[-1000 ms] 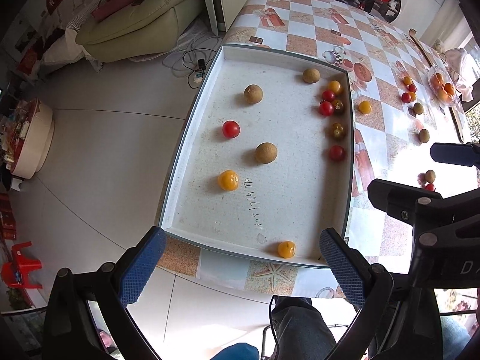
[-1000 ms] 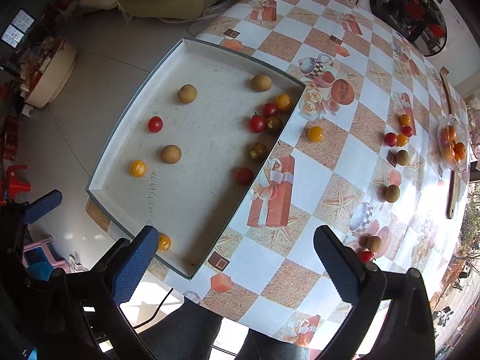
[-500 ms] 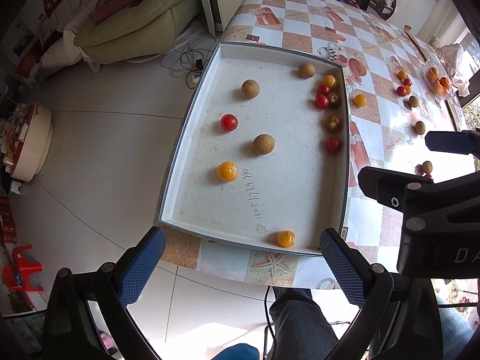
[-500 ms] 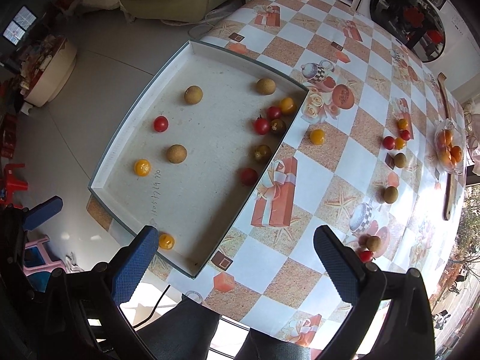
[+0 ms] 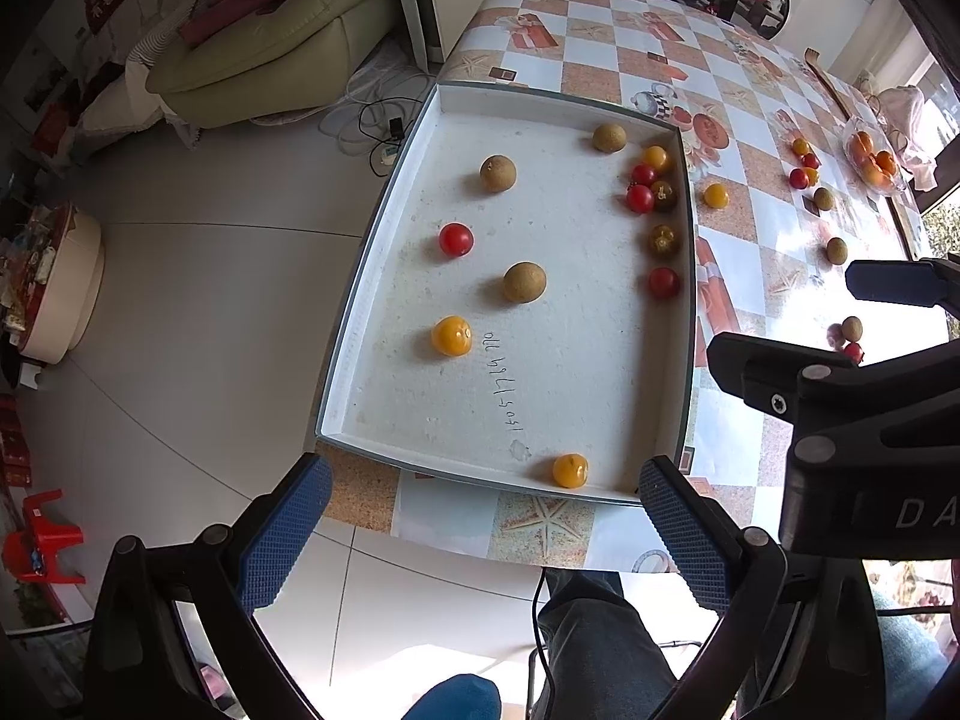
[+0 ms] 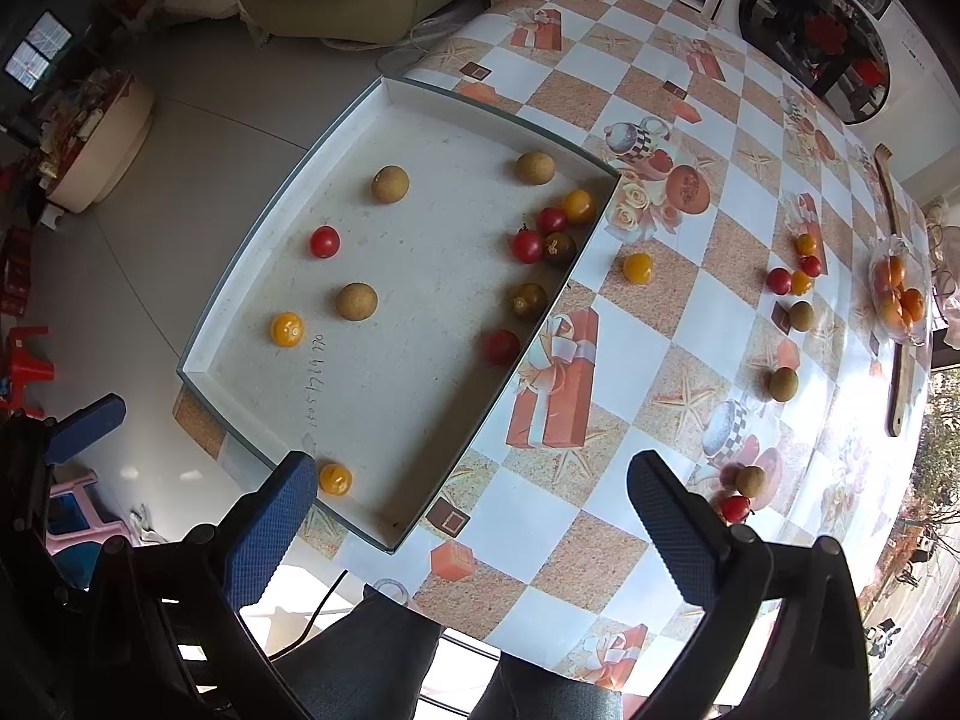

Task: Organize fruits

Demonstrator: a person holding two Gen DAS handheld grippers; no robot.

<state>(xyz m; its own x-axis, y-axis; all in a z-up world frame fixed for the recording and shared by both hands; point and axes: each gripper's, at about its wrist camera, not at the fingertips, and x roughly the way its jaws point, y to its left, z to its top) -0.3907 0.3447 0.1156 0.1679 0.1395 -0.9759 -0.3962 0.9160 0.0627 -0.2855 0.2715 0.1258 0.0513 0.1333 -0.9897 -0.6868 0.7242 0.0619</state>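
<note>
The left gripper (image 5: 483, 531) hangs above the near edge of the worktop (image 6: 672, 312), with its blue fingers (image 5: 285, 531) spread wide and holding nothing. The right gripper (image 6: 471, 531) has its fingers (image 6: 672, 531) wide apart too, and nothing is between them.

A white tray (image 5: 384, 228) lies on the worktop at about 12 o'clock from the left gripper. Inside it are red, yellow and brown fruits. One yellow fruit (image 5: 570, 470) sits by the near wall. More small fruits (image 6: 792, 276) lie on the worktop at 2 o'clock from the right gripper, well apart from the tray.
</note>
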